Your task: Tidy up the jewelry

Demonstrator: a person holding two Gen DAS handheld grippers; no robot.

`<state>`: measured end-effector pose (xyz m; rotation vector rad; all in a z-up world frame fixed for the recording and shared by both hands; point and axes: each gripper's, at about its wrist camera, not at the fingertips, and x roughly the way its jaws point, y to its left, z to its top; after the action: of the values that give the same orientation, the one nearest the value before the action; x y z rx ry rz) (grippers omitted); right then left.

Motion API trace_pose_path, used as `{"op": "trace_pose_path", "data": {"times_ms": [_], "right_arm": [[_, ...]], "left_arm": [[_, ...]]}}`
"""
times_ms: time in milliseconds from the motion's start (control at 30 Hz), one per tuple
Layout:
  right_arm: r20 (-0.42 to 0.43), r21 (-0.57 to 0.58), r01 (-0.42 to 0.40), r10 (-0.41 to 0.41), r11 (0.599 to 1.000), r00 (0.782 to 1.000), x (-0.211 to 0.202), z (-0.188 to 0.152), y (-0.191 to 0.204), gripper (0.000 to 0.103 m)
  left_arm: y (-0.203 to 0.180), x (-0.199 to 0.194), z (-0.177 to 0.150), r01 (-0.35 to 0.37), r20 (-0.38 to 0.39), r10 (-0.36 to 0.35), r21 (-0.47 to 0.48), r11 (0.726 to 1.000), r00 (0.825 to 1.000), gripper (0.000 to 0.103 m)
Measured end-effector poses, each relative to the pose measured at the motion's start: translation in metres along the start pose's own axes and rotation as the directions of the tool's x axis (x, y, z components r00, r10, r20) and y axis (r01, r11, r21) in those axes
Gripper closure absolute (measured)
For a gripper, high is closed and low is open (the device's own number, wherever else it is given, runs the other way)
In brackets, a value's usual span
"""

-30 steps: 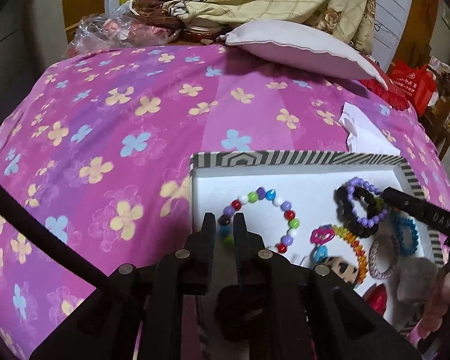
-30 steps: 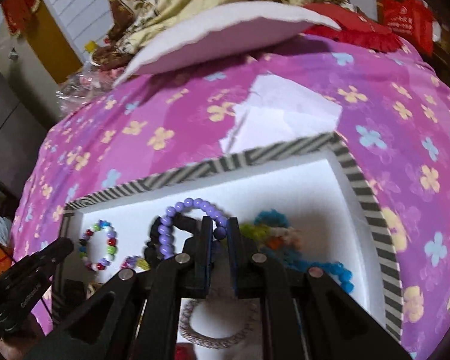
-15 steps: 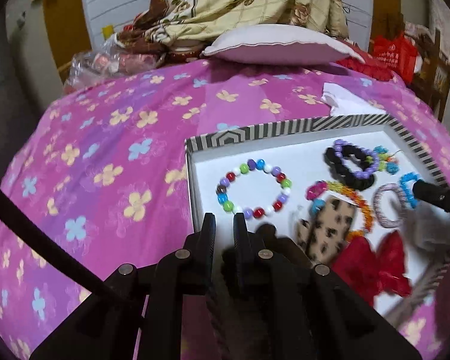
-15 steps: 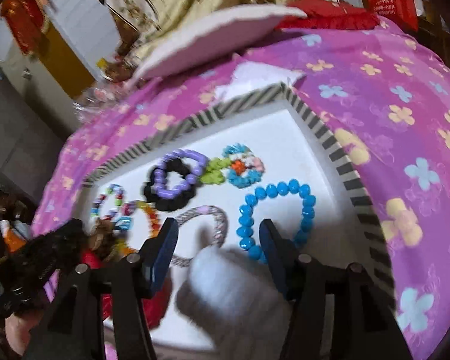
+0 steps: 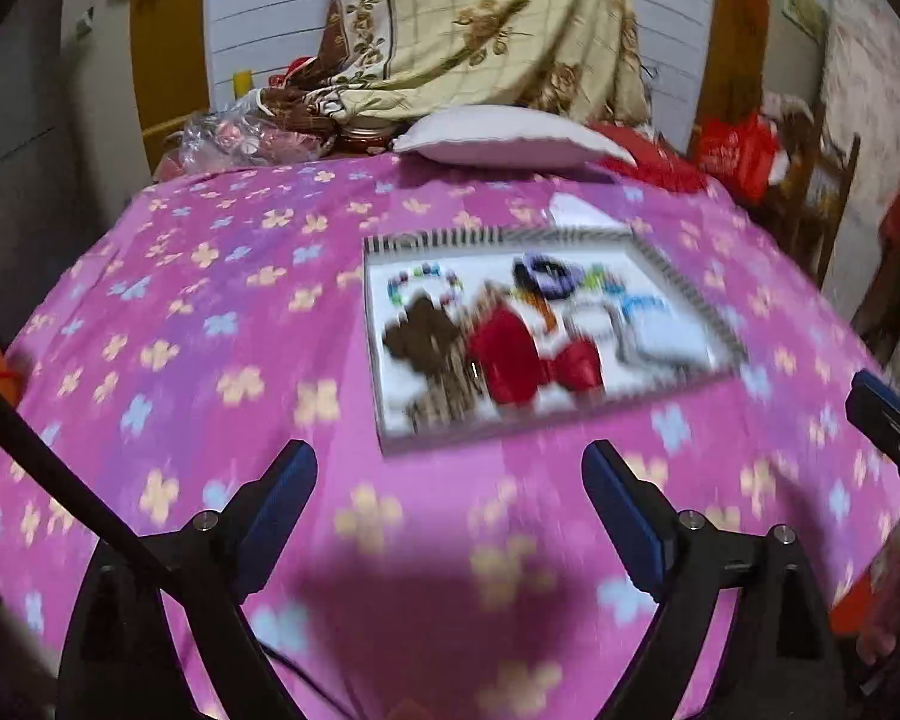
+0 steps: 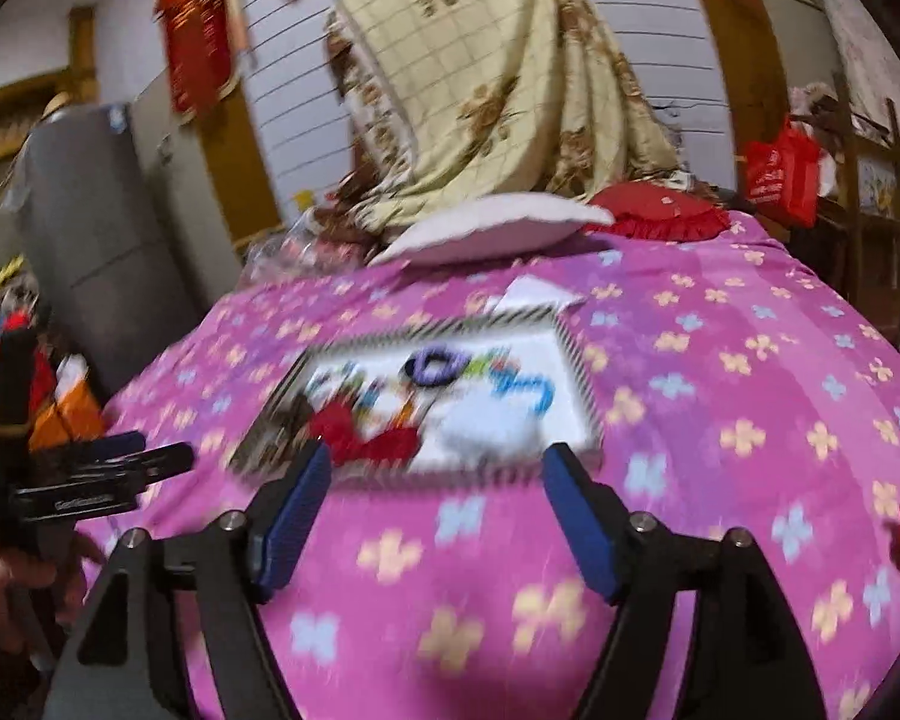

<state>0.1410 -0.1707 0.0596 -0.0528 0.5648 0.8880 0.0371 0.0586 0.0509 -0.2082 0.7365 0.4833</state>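
- Left wrist view: your left gripper (image 5: 450, 480) hangs above the pink flowered bedspread (image 5: 210, 324), on the near side of the striped-rim tray (image 5: 684, 276); its jaws have just been opening and now stand wide apart, with only bedspread showing between the blue pads (image 5: 285, 489)
- The tray lies well beyond the fingertips, a little to the right, and holds the jewelry: a multicoloured bead bracelet (image 5: 426, 285) at its far left, a dark fuzzy piece (image 5: 420, 336) nearer on the left, a red bow (image 5: 534, 354) in the middle, a purple and black ring of beads (image 5: 546, 273) at the far side, and a blue bracelet (image 5: 642, 303) to the right; all are blurred, so you cannot tell finer detail
- A white pillow (image 5: 504, 138) sits at the far edge of the bed, and your right gripper's tip (image 5: 888, 420) shows at the right edge
- Right wrist view: your right gripper (image 6: 435, 516) is also spread wide, its jaws having just been opening, and it holds nothing
- From here the tray (image 6: 579, 360) lies just past the fingertips, with the red bow (image 6: 360, 432) at its near left, the purple and black ring (image 6: 432, 369) in the middle and the blue bracelet (image 6: 528, 390) to the right
- Your left gripper (image 6: 144, 456) appears at the left edge, apart from the tray
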Motion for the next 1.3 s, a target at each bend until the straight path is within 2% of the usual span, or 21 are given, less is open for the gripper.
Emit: {"op": "trace_pose_path", "data": {"times_ms": [67,133,167,300,533,767,900,1300], "right_arm": [[0.019,-0.012,0.022,-0.022,1.000,1.000,-0.010,-0.008,0.005,0.023],[0.036,-0.008,0.010,-0.010,1.000,0.999,-0.017,-0.010,0.005,0.022],[0.027,-0.007,0.048,-0.047,0.999,0.999,-0.015,-0.010,0.004,0.022],[-0.003,-0.033,0.084,-0.085,0.996,0.996,-0.013,-0.014,0.009,0.022],[-0.004,-0.070,0.096,-0.096,0.993,0.995,-0.010,-0.015,0.017,0.022],[-0.046,-0.034,0.132,-0.134,0.991,0.990,0.003,-0.015,0.008,0.022],[-0.072,-0.039,0.148,-0.151,0.988,0.986,0.012,-0.016,0.009,0.022],[-0.064,-0.116,0.150,-0.158,0.982,0.985,0.015,-0.018,0.027,0.022]], "left_arm": [[-0.011,-0.017,-0.012,-0.019,0.066,0.016,0.033,0.999,0.998,0.038],[-0.018,-0.032,-0.018,0.014,0.115,-0.018,0.033,0.999,0.993,0.038],[-0.019,-0.033,-0.018,0.020,0.121,-0.023,0.028,0.999,0.992,0.038],[-0.016,-0.028,-0.023,-0.067,0.130,0.065,0.015,0.998,0.989,0.038],[0.002,-0.007,-0.034,-0.064,0.026,0.066,-0.082,0.995,0.997,0.038],[-0.002,-0.001,-0.036,-0.074,0.007,0.074,-0.076,0.994,0.997,0.038],[-0.001,0.004,-0.032,-0.042,0.000,0.042,-0.090,0.995,0.999,0.038],[-0.006,0.008,-0.031,-0.027,-0.006,0.026,-0.083,0.996,1.000,0.038]]}}
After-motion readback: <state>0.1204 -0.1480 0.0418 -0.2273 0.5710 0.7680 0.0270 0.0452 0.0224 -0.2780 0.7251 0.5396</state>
